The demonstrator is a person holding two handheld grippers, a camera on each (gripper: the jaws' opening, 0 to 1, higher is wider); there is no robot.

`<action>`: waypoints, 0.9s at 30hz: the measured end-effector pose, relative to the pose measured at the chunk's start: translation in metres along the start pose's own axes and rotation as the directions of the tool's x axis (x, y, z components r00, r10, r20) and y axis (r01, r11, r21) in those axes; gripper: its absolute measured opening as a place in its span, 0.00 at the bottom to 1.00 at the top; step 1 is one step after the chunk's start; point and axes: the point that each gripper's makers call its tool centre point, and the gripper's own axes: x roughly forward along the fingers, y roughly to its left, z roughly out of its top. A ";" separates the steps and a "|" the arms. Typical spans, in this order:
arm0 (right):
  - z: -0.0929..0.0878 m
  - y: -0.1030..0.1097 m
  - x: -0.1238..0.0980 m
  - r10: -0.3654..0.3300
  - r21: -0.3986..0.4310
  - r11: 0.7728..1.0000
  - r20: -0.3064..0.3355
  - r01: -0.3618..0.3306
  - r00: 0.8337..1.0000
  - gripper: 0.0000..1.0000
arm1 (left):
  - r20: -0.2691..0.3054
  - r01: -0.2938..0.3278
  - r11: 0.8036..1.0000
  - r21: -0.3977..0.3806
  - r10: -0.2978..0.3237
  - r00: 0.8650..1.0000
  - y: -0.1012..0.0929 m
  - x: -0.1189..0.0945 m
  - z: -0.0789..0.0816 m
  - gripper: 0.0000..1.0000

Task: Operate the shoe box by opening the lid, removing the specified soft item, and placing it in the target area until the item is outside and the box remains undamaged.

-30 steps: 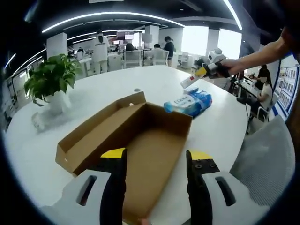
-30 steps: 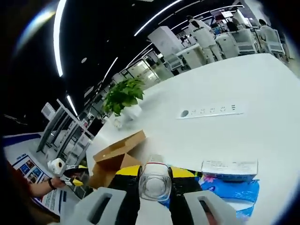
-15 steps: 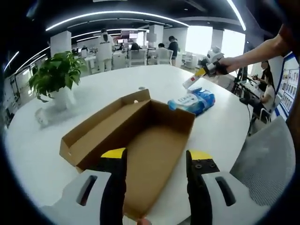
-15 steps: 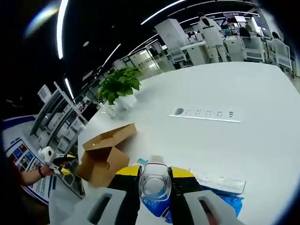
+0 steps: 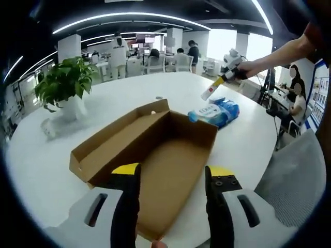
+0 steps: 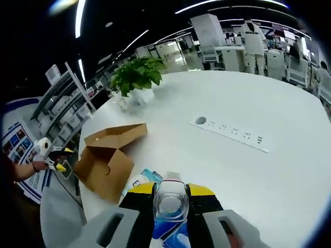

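Note:
The brown cardboard shoe box [image 5: 155,155] lies open on the white table [image 5: 46,170], its inside bare as far as I see. My left gripper [image 5: 173,173] hovers open over the box's near end, holding nothing. A blue soft pack of wipes [image 5: 214,112] rests on the table past the box's far right corner. Just above that pack, my right gripper [image 5: 227,75] is shut on a small clear bottle [image 5: 209,92]. In the right gripper view the bottle [image 6: 169,204] sits between the jaws of the right gripper [image 6: 169,190], the blue pack [image 6: 140,179] lies under it and the box [image 6: 106,163] stands to the left.
A potted plant [image 5: 64,85] stands at the table's left side. A white power strip [image 6: 232,135] is set into the tabletop beyond the pack. A grey chair back [image 5: 295,175] is at the right. Desks, chairs and people are in the background.
The right gripper with the bottle has swung over the blue pack, which now lies beneath it instead of to its right. The left gripper has barely shifted.

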 end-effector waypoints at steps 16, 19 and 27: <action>-0.010 -0.005 0.017 -0.026 -0.212 0.977 -0.156 -0.008 0.987 0.18 | -0.003 -0.014 1.000 -0.017 0.014 1.000 0.005 -0.005 -0.007 0.48; -0.013 -0.008 0.020 -0.038 -0.272 0.962 -0.195 -0.017 0.980 0.18 | -0.002 -0.014 1.000 -0.018 0.014 1.000 0.004 -0.005 -0.007 0.48; -0.014 -0.013 0.029 -0.067 -0.404 0.913 -0.273 -0.051 0.960 0.18 | -0.002 -0.010 1.000 -0.016 0.010 1.000 0.003 -0.005 -0.007 0.48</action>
